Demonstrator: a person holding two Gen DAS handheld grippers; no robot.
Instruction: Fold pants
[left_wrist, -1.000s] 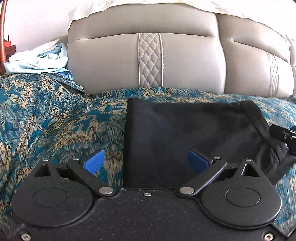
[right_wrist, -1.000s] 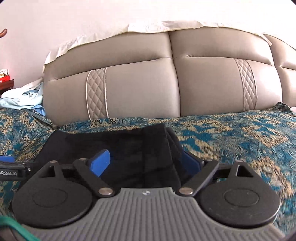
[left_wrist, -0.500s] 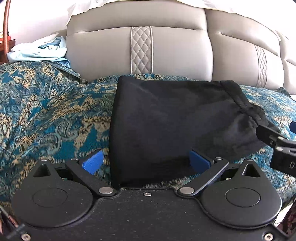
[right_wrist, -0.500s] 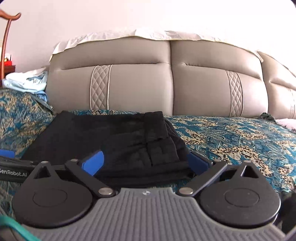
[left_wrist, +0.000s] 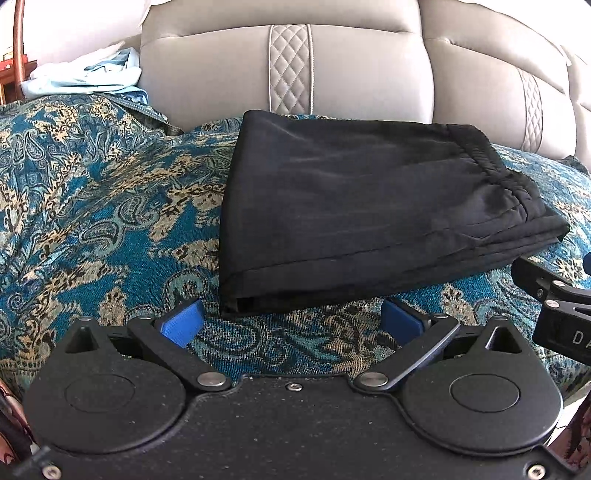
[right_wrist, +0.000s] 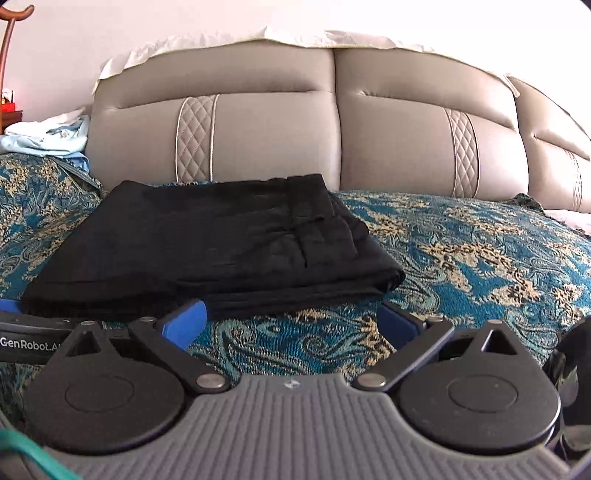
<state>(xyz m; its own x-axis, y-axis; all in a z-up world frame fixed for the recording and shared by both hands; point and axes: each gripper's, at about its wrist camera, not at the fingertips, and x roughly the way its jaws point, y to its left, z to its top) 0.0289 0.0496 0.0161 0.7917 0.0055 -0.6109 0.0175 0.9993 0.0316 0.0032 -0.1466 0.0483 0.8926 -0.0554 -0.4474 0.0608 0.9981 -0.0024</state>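
The black pants (left_wrist: 362, 206) lie folded in a flat rectangle on the teal patterned bedspread (left_wrist: 96, 206), with the elastic waistband on the right side. They also show in the right wrist view (right_wrist: 221, 251). My left gripper (left_wrist: 291, 325) is open and empty, just in front of the pants' near edge and apart from it. My right gripper (right_wrist: 291, 325) is open and empty, also just short of the near edge. The right gripper's body shows at the right edge of the left wrist view (left_wrist: 554, 295).
A padded beige headboard (right_wrist: 332, 129) stands right behind the pants. A pile of light blue and white cloth (left_wrist: 85, 74) lies at the far left by the headboard. A wooden stand (right_wrist: 9, 44) is at the far left. Bedspread stretches to the right (right_wrist: 480, 251).
Both grippers have pulled back toward me from the pants. A second ago their fingers straddled the near edge of the cloth; now both are off it and the pants lie alone.
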